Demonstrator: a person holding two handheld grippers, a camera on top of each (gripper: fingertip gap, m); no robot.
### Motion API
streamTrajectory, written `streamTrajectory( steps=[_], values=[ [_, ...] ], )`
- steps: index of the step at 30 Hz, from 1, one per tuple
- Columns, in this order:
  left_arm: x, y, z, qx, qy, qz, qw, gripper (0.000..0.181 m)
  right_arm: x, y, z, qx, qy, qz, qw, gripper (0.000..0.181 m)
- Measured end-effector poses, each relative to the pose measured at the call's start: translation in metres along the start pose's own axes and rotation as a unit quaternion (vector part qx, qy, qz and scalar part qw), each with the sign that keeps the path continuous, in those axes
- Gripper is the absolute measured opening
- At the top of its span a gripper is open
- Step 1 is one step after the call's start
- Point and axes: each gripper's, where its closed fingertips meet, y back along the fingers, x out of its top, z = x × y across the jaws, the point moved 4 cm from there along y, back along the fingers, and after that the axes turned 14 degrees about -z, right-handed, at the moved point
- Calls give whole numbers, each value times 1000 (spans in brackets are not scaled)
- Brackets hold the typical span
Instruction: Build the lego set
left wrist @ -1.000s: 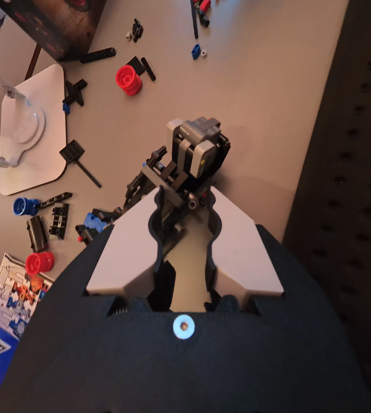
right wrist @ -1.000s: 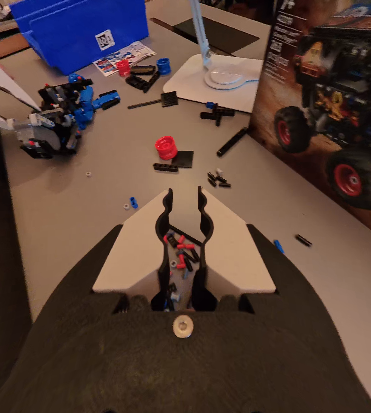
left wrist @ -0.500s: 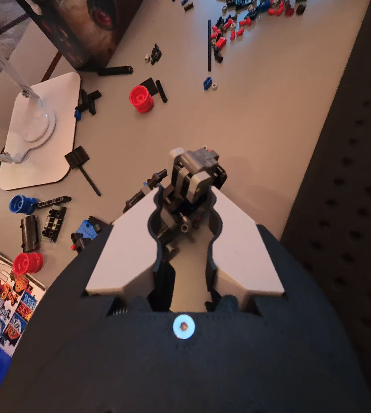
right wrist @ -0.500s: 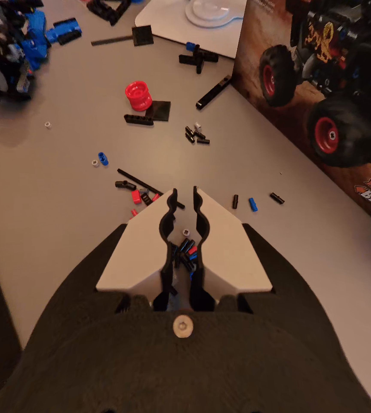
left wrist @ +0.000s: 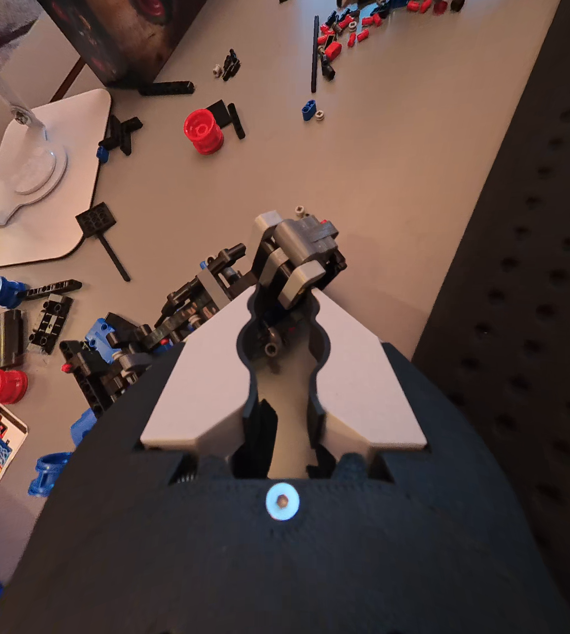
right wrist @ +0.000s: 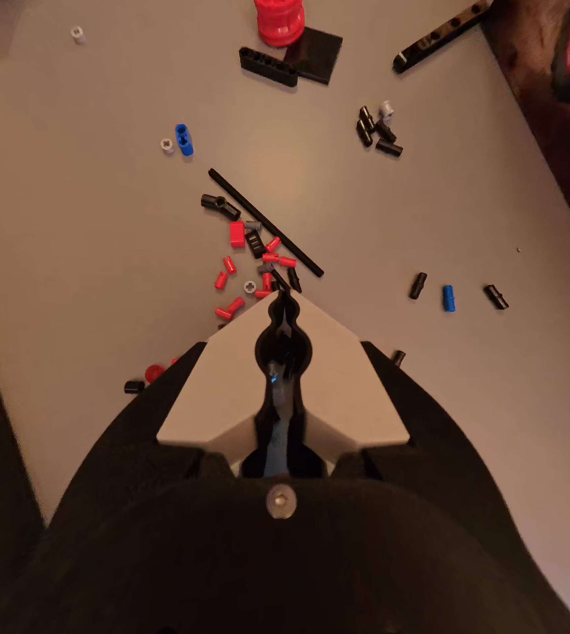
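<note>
Left gripper [left wrist: 282, 302] pinches the partly built Lego chassis [left wrist: 290, 260], just beside the table [left wrist: 362, 178] edge. Right gripper [right wrist: 281, 296], fingertips pressed together over the scattered red pins [right wrist: 269, 257], far from that edge; grasp indeterminate.

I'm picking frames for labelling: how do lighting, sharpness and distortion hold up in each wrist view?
Left wrist view: dim warm light, table evenly lit, partly built model sharp with a soft shadow to its right, wide-angle bending at the edges. Right wrist view: warm light brightest mid-table, dark corners, red pins crisp, red wheel hub slightly soft, right gripper body nearly black.
</note>
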Motion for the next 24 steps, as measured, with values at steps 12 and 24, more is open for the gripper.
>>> streamTrajectory(
  steps=[12,24],
  values=[
    [-29,21,8,7,17,13,1000,24,0,-6,-2,7,15,-16,1000,0],
    [-34,24,9,6,15,32,999,25,1,-7,-4,28,25,-10,999,3]
  ],
)
